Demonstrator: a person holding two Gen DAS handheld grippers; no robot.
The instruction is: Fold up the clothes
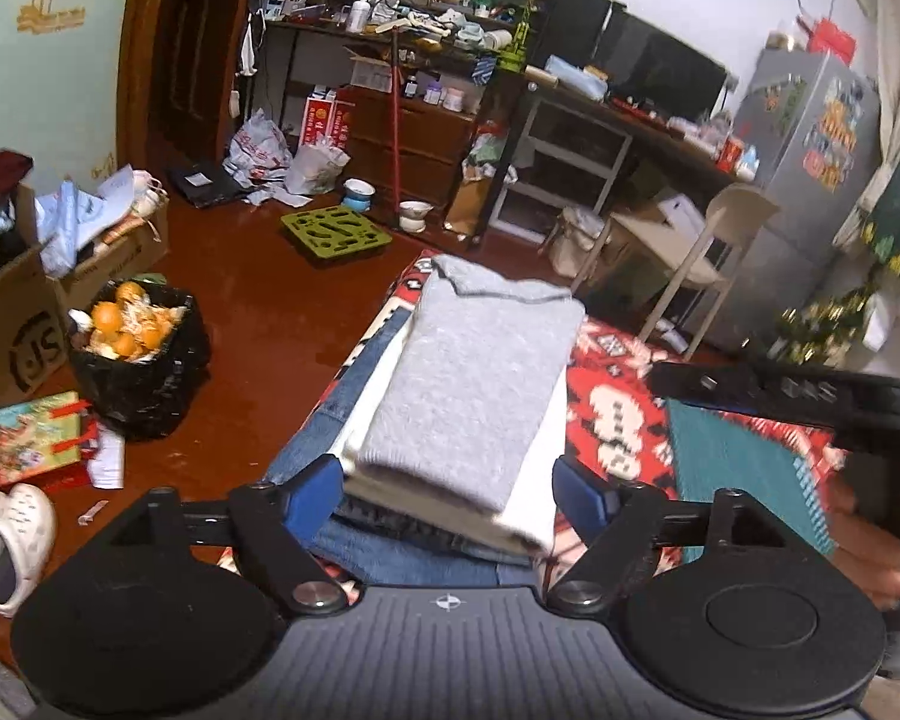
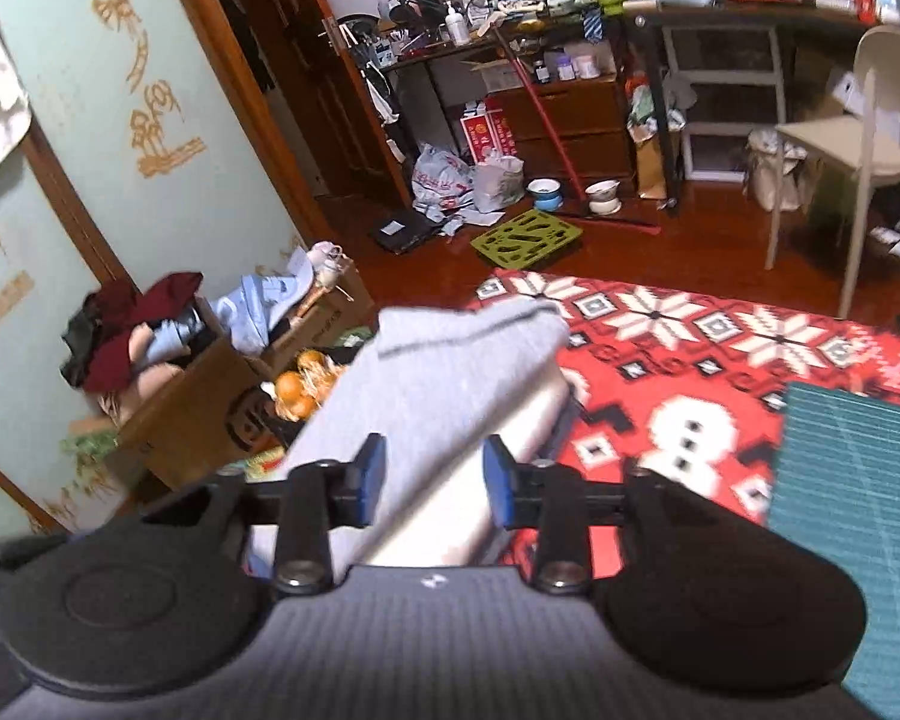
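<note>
A folded stack lies on the red patterned blanket [image 1: 618, 420]: a grey sweater [image 1: 480, 372] on top, a white garment [image 1: 534, 480] under it, blue jeans [image 1: 390, 558] at the bottom. My left gripper [image 1: 447, 495] is open, its blue pads on either side of the stack's near end without squeezing it. My right gripper [image 2: 433, 480] is open too, and between its pads I see the grey sweater [image 2: 426, 372], blurred and lying beyond them. In the left wrist view its black frame [image 1: 810, 402] hangs to the right of the stack, held by a hand [image 1: 876, 540].
A teal mat [image 1: 744, 468] lies on the blanket right of the stack. On the floor to the left stand a black bin of oranges [image 1: 138, 360], cardboard boxes of clothes [image 1: 6, 300] and white shoes [image 1: 6, 534]. A white chair [image 1: 690, 240] stands beyond the bed.
</note>
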